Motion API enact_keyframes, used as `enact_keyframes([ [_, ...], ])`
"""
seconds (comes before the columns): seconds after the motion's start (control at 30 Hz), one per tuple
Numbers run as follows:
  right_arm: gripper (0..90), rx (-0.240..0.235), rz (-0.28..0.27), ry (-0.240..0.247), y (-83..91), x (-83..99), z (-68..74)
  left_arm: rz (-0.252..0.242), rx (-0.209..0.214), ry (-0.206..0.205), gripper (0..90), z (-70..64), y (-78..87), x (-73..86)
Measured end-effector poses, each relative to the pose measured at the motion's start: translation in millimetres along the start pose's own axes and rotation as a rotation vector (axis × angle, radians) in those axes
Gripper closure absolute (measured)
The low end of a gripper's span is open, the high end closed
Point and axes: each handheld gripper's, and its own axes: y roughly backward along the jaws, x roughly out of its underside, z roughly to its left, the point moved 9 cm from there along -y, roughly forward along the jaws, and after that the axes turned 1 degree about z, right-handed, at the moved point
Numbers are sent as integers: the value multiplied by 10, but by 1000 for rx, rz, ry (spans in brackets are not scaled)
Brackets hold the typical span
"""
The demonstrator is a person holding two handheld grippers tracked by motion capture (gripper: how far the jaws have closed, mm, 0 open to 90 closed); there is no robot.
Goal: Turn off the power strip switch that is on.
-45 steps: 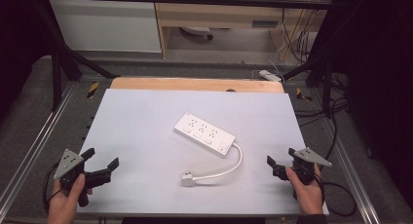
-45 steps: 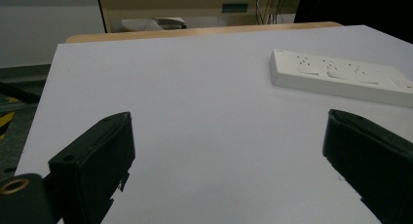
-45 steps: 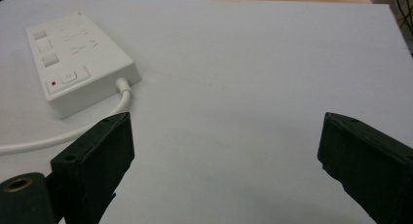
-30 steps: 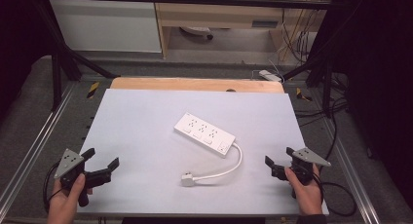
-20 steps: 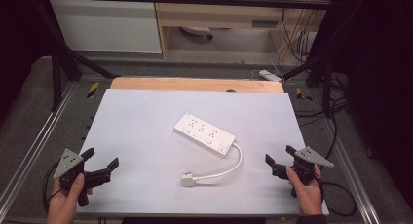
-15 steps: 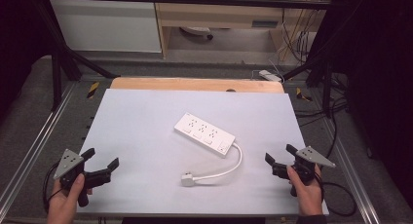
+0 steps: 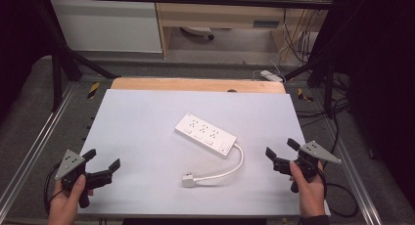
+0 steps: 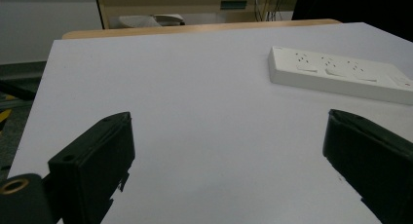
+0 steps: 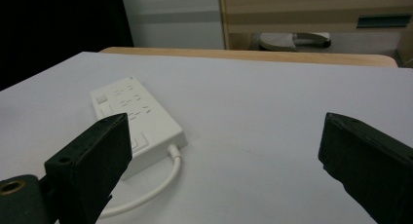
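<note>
White and flat, a rectangular plastic power strip (image 7: 206, 135) is laid slantwise near the middle of the pale grey table top (image 7: 142, 117), its thin white cable (image 7: 230, 167) curled toward the near edge and ended in a small white plug (image 7: 189, 180) lying flat. The left gripper (image 7: 102, 167), black-jawed and held in a hand at the near left corner, is seen with its jaws spread wide and nothing between them, well apart from the strip. The right gripper (image 7: 280, 149) is held at the near right edge, likewise wide open and empty, with the strip and its cable seen ahead of it in the right gripper view (image 9: 136, 117).
</note>
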Motion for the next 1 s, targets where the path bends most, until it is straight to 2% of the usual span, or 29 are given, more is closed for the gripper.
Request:
enact_keyframes([
  [0.27,27,-39,27,16,-69,-142,155,3,4,-5,47,-12,-7,7],
  [1.0,31,-67,35,40,-266,-451,418,7,9,-7,47,-26,-14,14],
])
